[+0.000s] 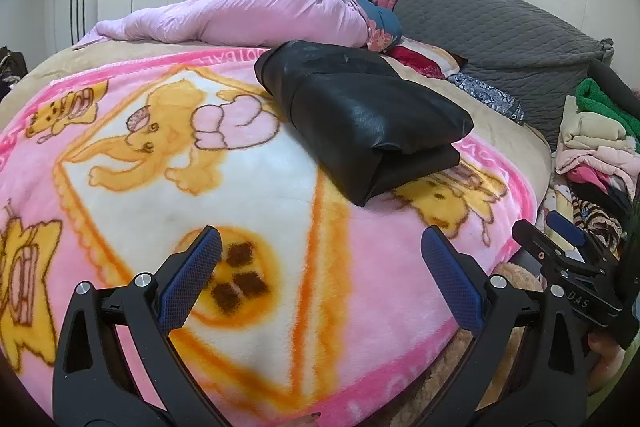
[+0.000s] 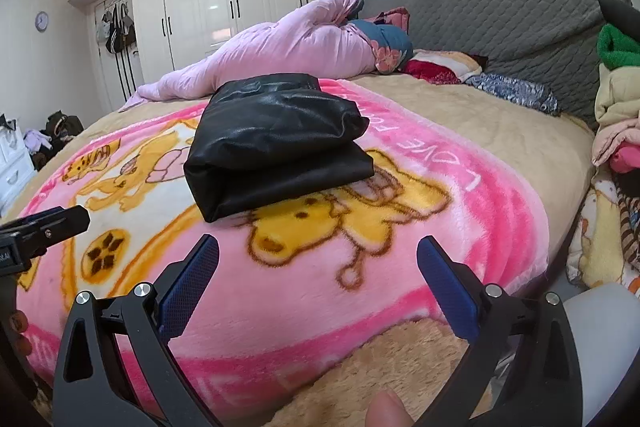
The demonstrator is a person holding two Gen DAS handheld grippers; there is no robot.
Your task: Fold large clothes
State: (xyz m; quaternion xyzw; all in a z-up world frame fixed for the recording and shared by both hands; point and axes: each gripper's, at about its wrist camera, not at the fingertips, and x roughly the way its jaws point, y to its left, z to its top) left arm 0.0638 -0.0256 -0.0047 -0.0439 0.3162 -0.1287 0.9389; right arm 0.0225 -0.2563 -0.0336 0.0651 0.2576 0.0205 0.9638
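Garment: black jacket (image 2: pixel 276 143) lies folded on the blanket (image 2: pixel 360 287), so folding looks finished.
Your tools: left tool (image 1: pixel 320 267) and right tool (image 2: pixel 318 263) gape empty, short of the jacket.

Folded garment (image 1: pixel 360 119) on blanket (image 1: pixel 248 211)
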